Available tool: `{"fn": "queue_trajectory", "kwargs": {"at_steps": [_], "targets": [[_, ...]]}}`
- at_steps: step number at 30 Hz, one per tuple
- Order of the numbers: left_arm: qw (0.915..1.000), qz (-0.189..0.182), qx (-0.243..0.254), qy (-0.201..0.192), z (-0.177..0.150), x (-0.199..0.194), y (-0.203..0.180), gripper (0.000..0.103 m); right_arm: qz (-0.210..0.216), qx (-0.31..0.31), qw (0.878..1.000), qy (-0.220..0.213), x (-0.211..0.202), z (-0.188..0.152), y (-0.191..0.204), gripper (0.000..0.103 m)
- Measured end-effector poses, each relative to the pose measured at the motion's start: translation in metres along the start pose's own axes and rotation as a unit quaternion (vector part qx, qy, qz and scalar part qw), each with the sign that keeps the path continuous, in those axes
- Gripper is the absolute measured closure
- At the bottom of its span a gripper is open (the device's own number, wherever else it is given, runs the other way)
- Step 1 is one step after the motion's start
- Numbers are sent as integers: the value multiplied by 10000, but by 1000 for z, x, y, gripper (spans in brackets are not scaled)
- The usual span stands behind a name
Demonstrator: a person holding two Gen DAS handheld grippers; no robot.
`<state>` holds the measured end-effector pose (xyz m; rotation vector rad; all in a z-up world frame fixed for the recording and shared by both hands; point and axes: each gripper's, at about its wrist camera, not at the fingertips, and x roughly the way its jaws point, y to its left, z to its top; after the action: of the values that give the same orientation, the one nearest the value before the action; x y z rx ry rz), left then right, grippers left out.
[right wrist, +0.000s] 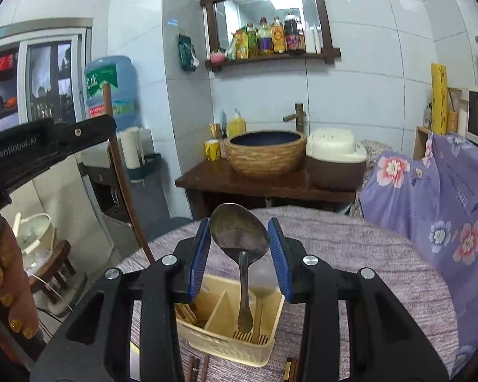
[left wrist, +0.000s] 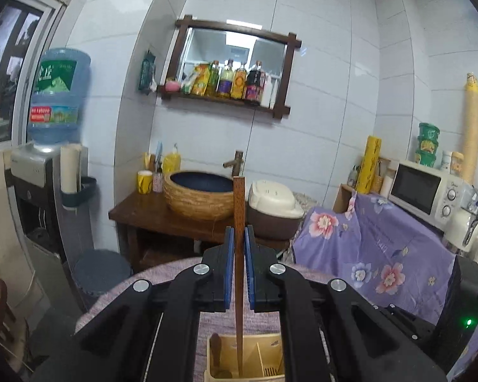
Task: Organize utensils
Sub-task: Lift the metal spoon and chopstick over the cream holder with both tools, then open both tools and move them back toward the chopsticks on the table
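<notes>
While left gripper [left wrist: 239,238] clamps chopstick [left wrist: 239,210], above caddy [left wrist: 267,350]

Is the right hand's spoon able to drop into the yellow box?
Probably yes. The right gripper holds the spoon above the utensil box, handle down over an open compartment, with nothing in between.

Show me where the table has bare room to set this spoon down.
Bare purple cloth runs from the cream utensil basket rightward to the floral-covered furniture, and behind the basket to the table's far edge. Crowded: the near edge, where dark sticks and a wooden piece flank the basket. The right tool holds the spoon.
</notes>
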<state>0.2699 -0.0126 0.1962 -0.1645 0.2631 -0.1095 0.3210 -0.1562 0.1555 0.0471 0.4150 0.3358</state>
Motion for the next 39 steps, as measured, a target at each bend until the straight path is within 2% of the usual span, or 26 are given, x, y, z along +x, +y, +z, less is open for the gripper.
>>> {"fn": "queue_trajectory", "kwargs": {"at_steps": [9, 16, 20, 21, 22, 23, 24, 25, 28, 31, 34, 39], "targets": [[9984, 16, 50, 571, -59, 23, 4, 95, -172, -323, 9988, 328, 25, -59, 6, 65], [9963, -2, 44, 857, -74, 32, 7, 95, -228, -349, 9987, 305, 27, -73, 5, 64], [9958, -134, 15, 909, -74, 22, 6, 94, -129, -320, 9993, 130, 15, -75, 4, 50], [9959, -142, -2, 896, -74, 17, 7, 92, -119, -313, 9994, 86, 11, -74, 4, 48], [9959, -132, 2, 890, -75, 11, 7, 82, -111, -297, 9995, 36, 5, -75, 3, 46], [9960, -120, 8, 889, -77, 7, 7, 64, -138, -283, 9995, 10, -2, -76, 2, 45], [9961, -98, 5, 878, -79, 1, 8, 57, -190, -253, 9995, 8, -9, -78, 0, 44], [9963, -68, 1, 852, -82, -6, 10, 53, -227, -212, 9995, 30, -15, -80, -2, 43], [9949, 94, 153, 994, -102, -22, 13, 53, -379, -139, 9988, 293, -31, -91, -11, 42], [9888, 117, 177, 1481, -137, -28, 18, 53, -656, -145, 9954, 686, -41, -111, -23, 35], [9775, 47, 67, 2110, -179, -25, 23, 59, -902, 24, 9892, 1154, -45, -141, -38, 35], [9623, 0, -104, 2719, -229, -18, 23, 68, -960, 272, 9790, 1777, -44, -185, -49, 35]]}}
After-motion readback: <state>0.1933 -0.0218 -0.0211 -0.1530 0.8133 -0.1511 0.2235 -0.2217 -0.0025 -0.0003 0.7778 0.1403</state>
